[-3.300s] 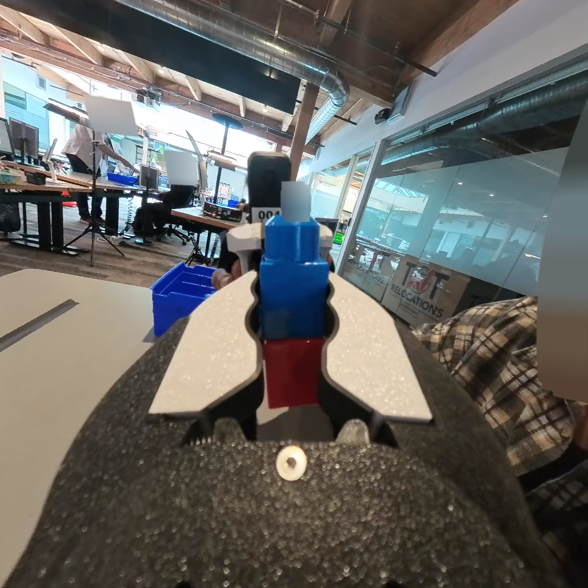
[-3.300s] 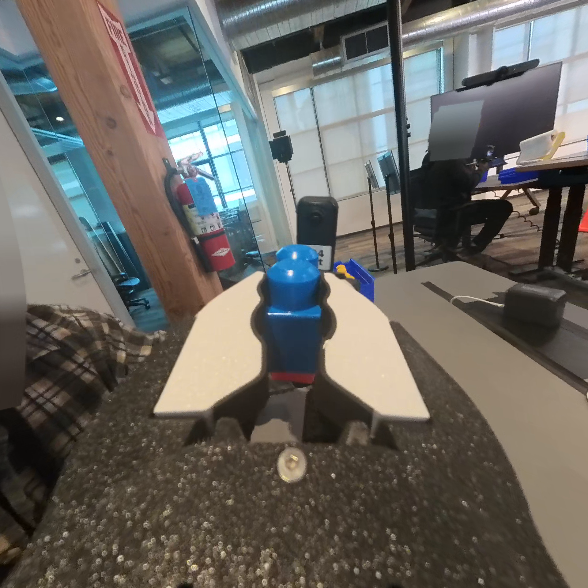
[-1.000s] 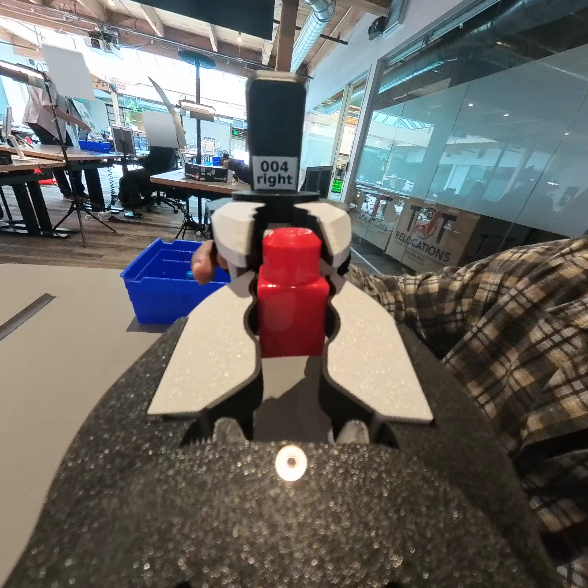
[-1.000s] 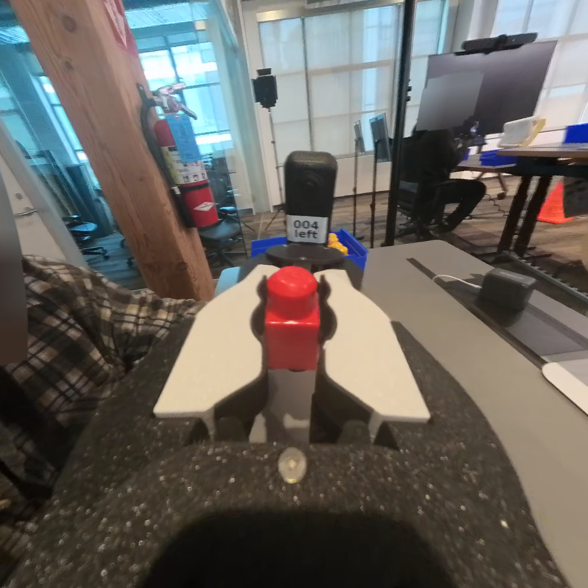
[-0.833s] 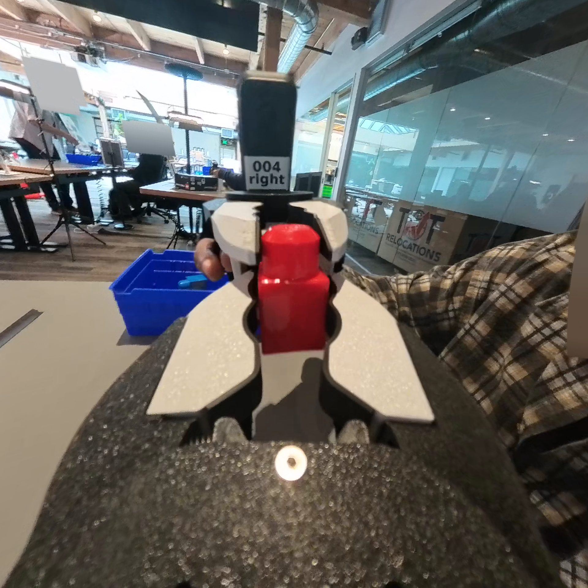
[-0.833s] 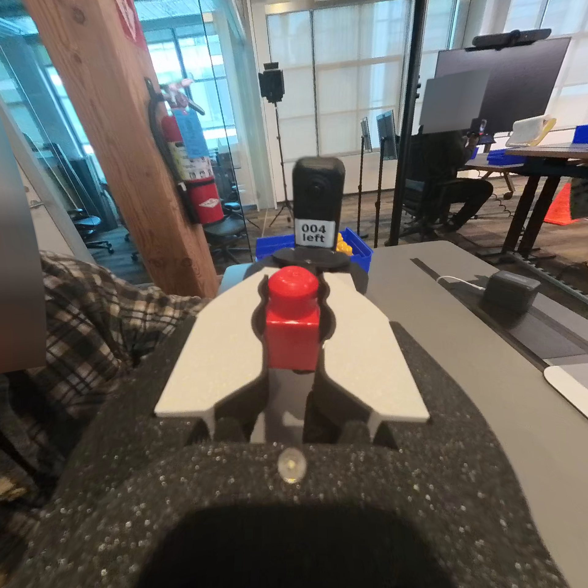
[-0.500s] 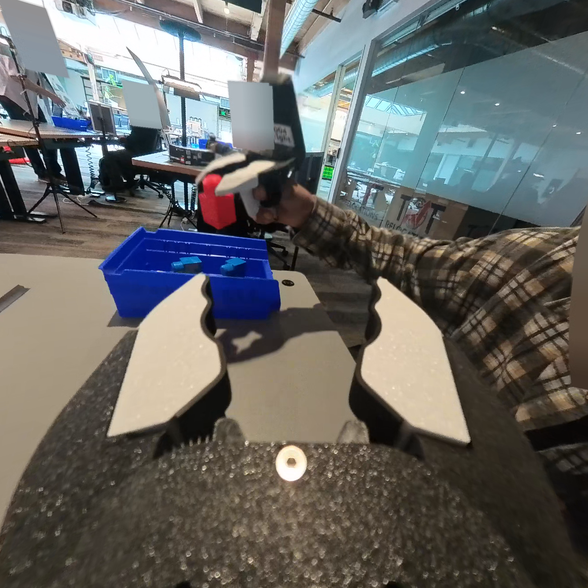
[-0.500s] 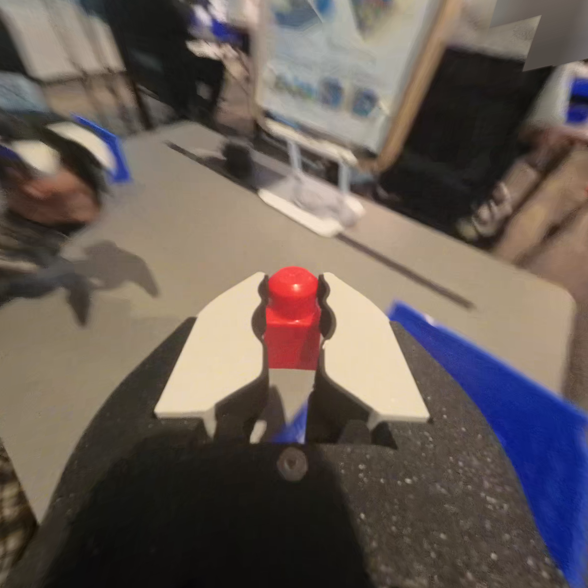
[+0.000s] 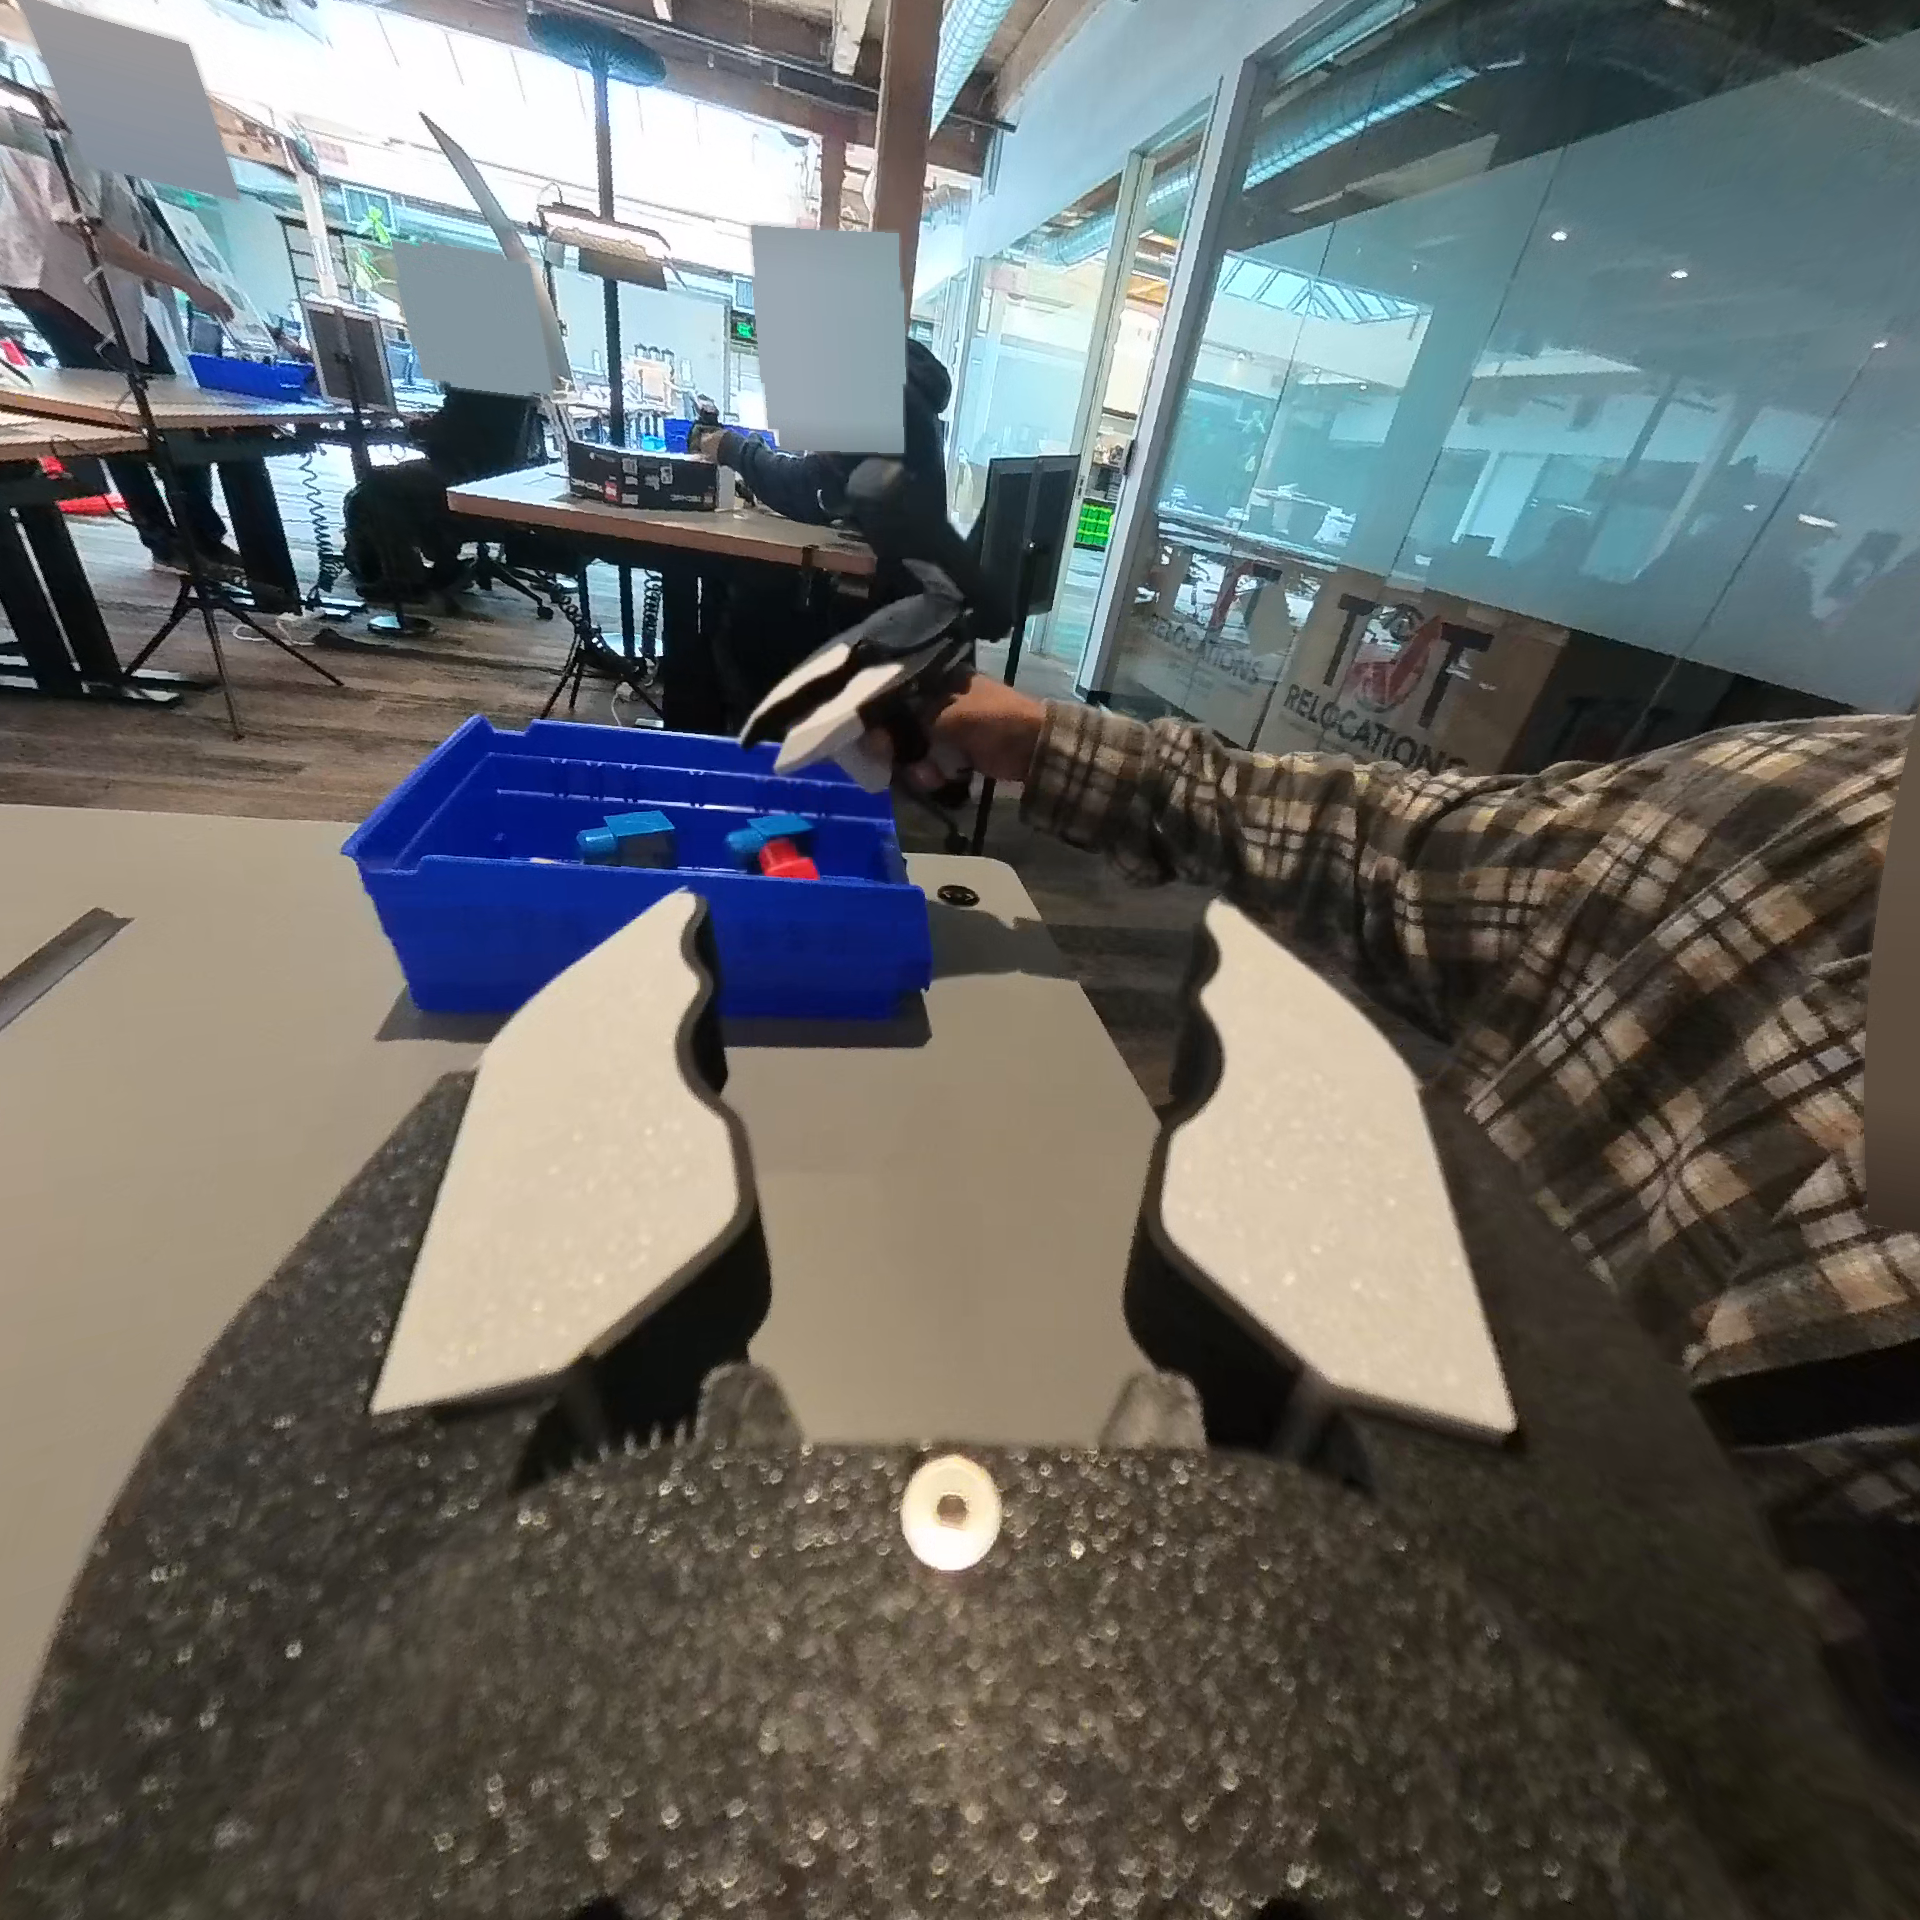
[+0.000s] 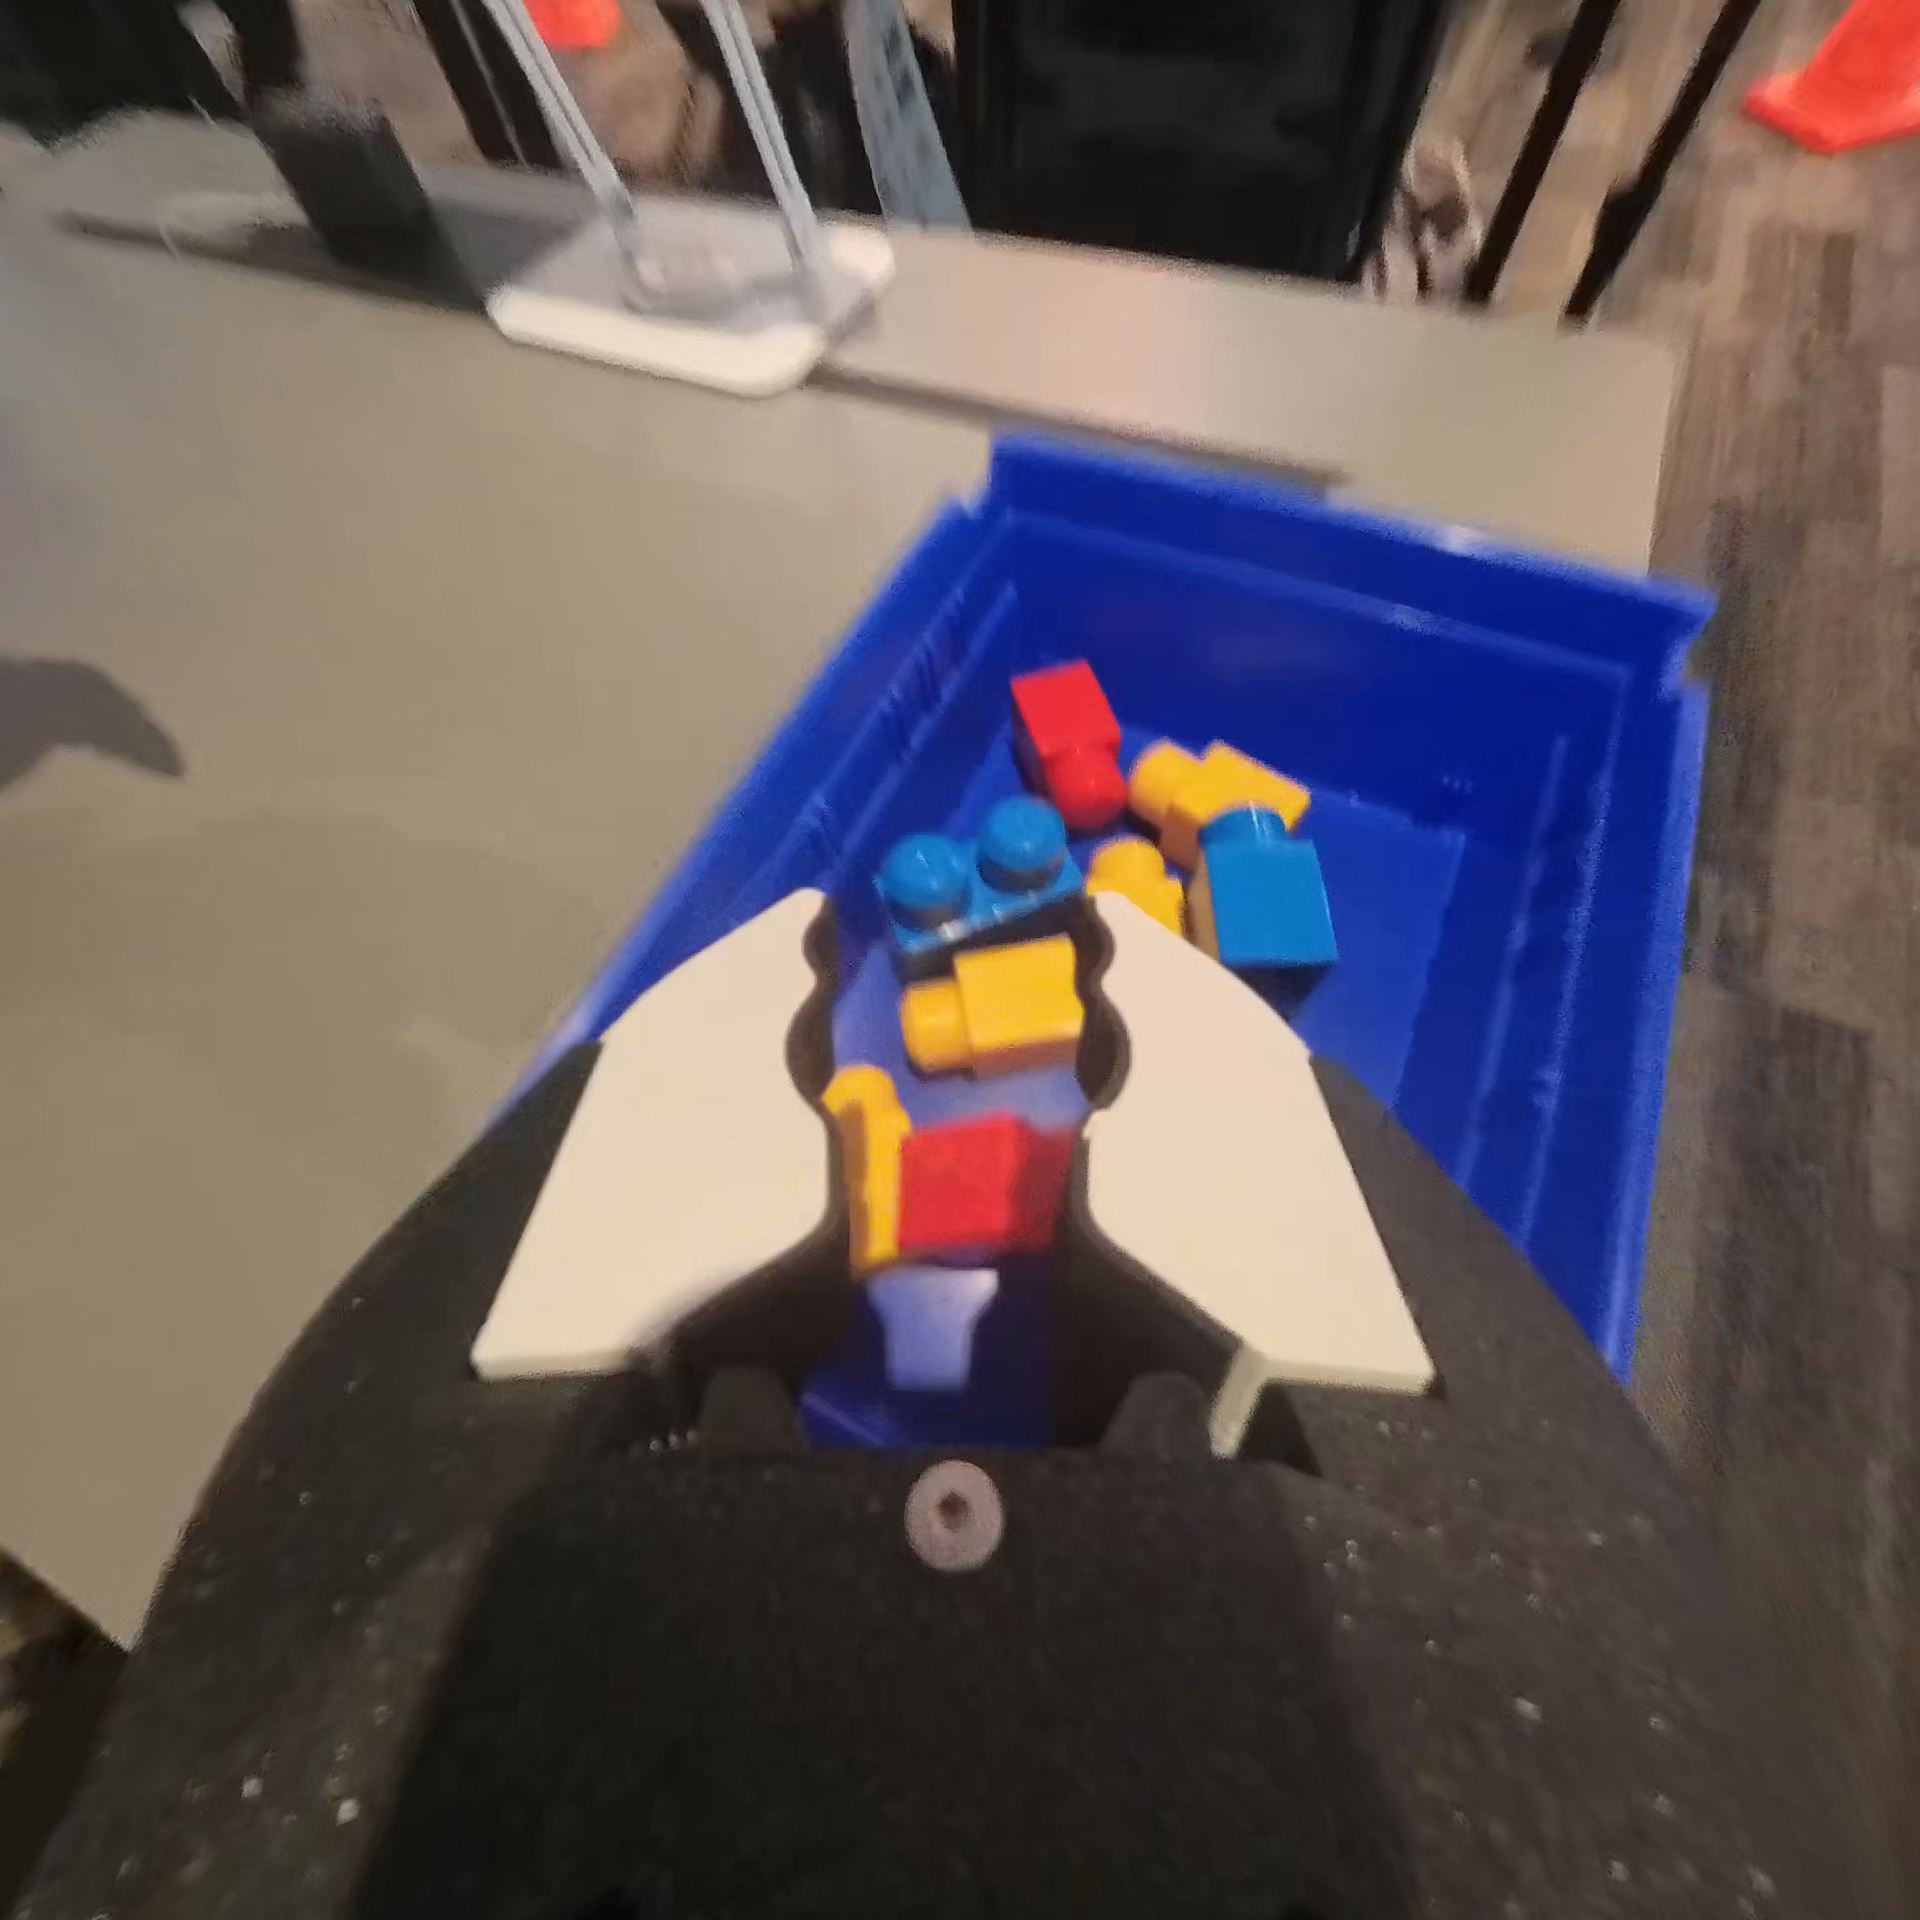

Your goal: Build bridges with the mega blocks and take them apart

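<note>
— Left gripper first?
— Hovered level over the grey table. Spread wide, clasped nothing. Saw only bare tabletop between the fingers.
— Ahead of it?
— Faced the blue bin just beyond the fingertips, near the table's far corner. Caught the right gripper above the bin's right end, tilted nose-down, gripped by a hand out of a plaid sleeve reaching in from the right.
— And from the right gripper's own camera?
— Pointed steeply down into the bin. Parted, not clamped. Showed a red block low in the gap near the finger bases, beside a yellow block; too blurred to tell whether touching the pads.
— Farther on?
— Past the tips, found a loose heap: a blue two-stud block, another yellow block, a second red block.
— Room to move?
— Left of the claw, open table. Right of it, bin wall close to the table's edge, then floor. Far ahead-left, a white stand base.
</note>
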